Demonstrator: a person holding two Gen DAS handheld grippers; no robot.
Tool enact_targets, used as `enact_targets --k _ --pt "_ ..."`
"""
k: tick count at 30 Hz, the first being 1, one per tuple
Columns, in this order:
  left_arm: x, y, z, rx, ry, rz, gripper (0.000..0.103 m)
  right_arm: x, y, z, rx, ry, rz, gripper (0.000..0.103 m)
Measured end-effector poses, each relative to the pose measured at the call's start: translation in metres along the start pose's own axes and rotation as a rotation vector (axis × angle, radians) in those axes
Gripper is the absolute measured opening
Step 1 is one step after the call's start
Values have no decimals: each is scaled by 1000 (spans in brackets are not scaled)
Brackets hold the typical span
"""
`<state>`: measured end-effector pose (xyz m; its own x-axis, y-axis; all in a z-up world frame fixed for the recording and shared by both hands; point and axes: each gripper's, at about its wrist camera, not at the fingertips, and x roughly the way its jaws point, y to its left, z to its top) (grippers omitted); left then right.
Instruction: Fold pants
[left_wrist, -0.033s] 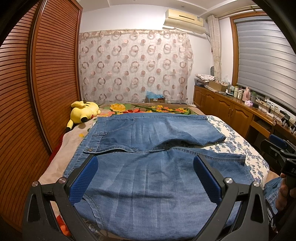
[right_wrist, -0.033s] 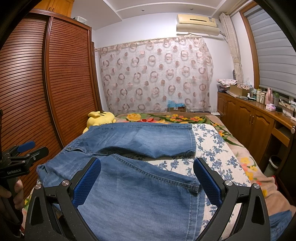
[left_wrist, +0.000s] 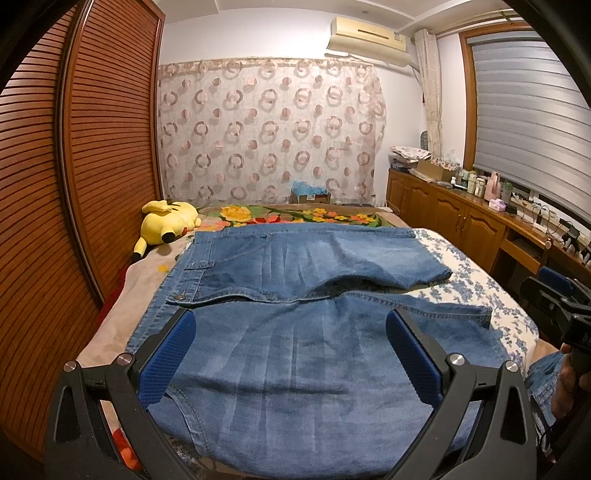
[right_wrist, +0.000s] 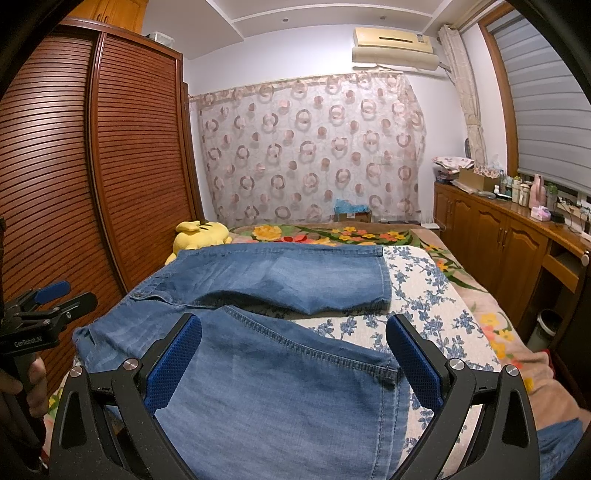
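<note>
Blue denim pants lie spread on the bed, waistband to the left, both short legs pointing right; they also show in the right wrist view. My left gripper is open and empty, held above the near leg close to the waist. My right gripper is open and empty above the near leg's hem end. Each gripper shows at the edge of the other's view, the right gripper at the right, the left gripper at the left.
A yellow plush toy lies at the bed's far left. A slatted wooden wardrobe stands left of the bed. Wooden cabinets with bottles run along the right. A floral blanket covers the bed.
</note>
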<state>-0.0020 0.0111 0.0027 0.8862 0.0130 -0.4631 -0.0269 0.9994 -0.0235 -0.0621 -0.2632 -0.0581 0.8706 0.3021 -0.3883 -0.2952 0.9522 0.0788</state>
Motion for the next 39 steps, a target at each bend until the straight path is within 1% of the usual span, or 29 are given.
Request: enact_targets --k 9,20,27,31,32,34,37,39 --pt "20 15 -13 -22 54 27 103 12 -11 -6 5 62 -12 100" --pt "38 46 -31 -51 117 64 103 24 -19 -16 -5 151 -47 100" --pt "37 80 -43 -90 140 95 103 18 -18 -19 -6 195 -76 100" --pt "34 104 -52 -109 157 145 103 15 -19 -22 -8 213 -87 100" --pt "33 110 -54 -115 162 151 99 15 -18 -22 -8 218 -89 100" --pt "34 123 -61 -139 184 163 98 12 -16 -22 -5 225 -92 100" --pt "35 139 -69 -184 204 153 85 7 -13 -22 -7 231 -95 100" --pt "36 146 -74 -210 215 154 81 7 -16 -24 -10 230 -94 100"
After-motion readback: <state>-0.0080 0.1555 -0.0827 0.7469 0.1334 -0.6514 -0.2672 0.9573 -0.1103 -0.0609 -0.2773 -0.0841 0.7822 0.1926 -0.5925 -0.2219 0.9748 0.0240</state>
